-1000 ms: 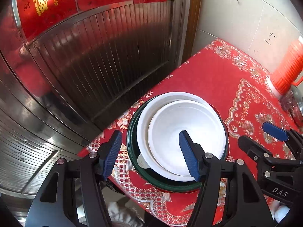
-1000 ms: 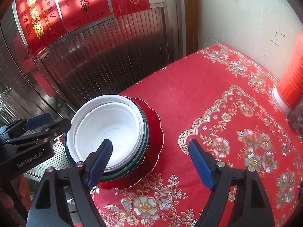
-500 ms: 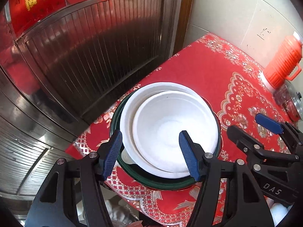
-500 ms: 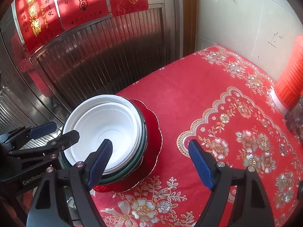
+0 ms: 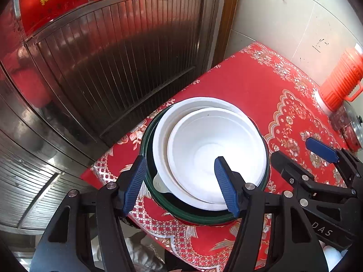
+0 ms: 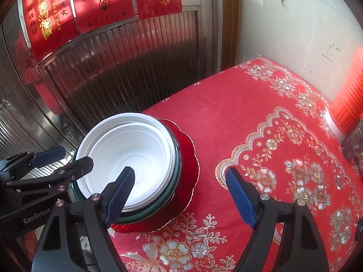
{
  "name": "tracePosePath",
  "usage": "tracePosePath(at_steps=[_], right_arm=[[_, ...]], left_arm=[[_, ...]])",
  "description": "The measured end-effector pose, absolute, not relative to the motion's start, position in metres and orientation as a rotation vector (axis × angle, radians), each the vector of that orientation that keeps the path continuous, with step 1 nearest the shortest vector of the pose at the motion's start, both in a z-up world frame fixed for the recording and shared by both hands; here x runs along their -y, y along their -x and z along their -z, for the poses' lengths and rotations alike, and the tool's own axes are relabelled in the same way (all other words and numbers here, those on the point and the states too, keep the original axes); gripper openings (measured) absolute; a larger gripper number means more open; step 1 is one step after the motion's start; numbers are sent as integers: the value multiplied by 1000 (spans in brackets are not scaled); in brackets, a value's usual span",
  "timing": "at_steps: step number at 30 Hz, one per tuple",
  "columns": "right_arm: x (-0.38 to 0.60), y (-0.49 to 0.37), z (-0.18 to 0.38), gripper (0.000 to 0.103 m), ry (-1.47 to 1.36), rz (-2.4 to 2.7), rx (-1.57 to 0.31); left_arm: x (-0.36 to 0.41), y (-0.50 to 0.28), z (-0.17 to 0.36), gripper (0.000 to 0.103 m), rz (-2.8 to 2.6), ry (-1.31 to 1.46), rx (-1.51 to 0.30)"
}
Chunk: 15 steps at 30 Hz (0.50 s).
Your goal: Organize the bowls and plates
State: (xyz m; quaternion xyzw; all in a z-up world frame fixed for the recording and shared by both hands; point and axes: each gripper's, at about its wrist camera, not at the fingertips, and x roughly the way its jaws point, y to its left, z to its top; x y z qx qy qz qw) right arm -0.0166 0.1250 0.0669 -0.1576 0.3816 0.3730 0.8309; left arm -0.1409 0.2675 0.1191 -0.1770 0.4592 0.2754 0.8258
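Observation:
Two white bowls (image 5: 211, 149) sit nested in a dark green bowl (image 5: 181, 213), stacked on a red scalloped plate (image 6: 188, 176) near the table's left corner. The stack also shows in the right wrist view (image 6: 133, 158). My left gripper (image 5: 181, 181) is open and empty, its jaws on either side of the stack's near rim, above it. My right gripper (image 6: 179, 190) is open and empty, hovering over the stack's right edge and the plate. Each gripper shows in the other's view: the right one (image 5: 301, 149), the left one (image 6: 65, 161).
A red flowered tablecloth (image 6: 261, 117) covers the table. An orange ribbed thermos (image 5: 340, 83) and a metal pot lid (image 5: 354, 127) stand at the far right by the wall. A metal door with red banners (image 6: 127, 68) is behind the table's left edge.
Both grippers have drifted slightly while staying open. The stack sits a bit farther right in the left wrist view and closer in the right wrist view. The dishes have not moved.

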Motion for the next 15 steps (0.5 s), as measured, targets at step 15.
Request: tracePosePath(at_steps=[15], right_arm=[[-130, 24, -65, 83, 348, -803, -814]], left_arm=[[-265, 150, -122, 63, -592, 386, -971]])
